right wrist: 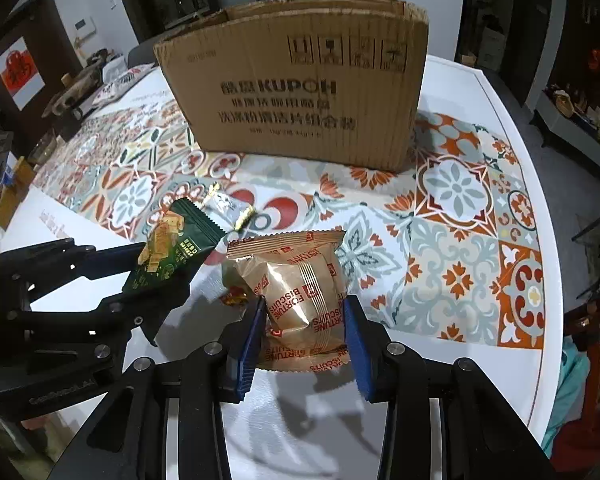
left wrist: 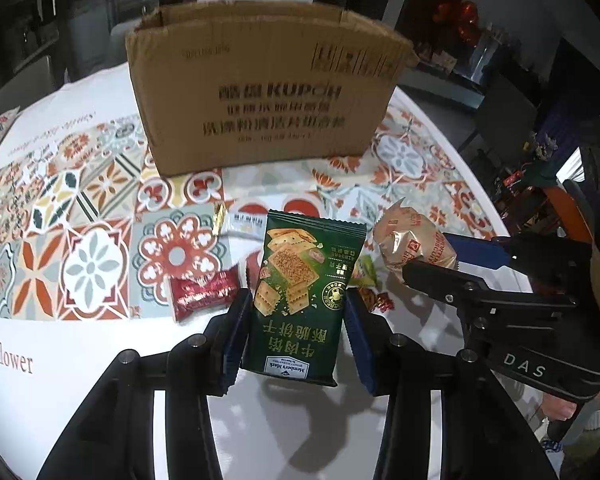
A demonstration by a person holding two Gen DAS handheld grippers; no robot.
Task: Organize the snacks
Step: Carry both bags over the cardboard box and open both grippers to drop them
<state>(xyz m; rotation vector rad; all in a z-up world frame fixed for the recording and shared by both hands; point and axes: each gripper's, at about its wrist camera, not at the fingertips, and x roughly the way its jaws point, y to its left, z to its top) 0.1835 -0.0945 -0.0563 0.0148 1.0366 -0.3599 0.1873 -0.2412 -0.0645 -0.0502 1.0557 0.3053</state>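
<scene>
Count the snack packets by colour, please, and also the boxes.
Green packet: 1
Tan biscuit packet: 1
Dark red packet: 1
White packet: 1
Small candies, too hidden to count
Cardboard box: 1
Total: 5

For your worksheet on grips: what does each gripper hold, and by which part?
The left gripper holds the green cracker packet by its long side edges. The right gripper holds the Fortune Biscuits packet by its two sides.

box (left wrist: 260, 92) behind on table (left wrist: 80, 392) | cracker packet (left wrist: 296, 300) left of biscuit packet (right wrist: 300, 300)
</scene>
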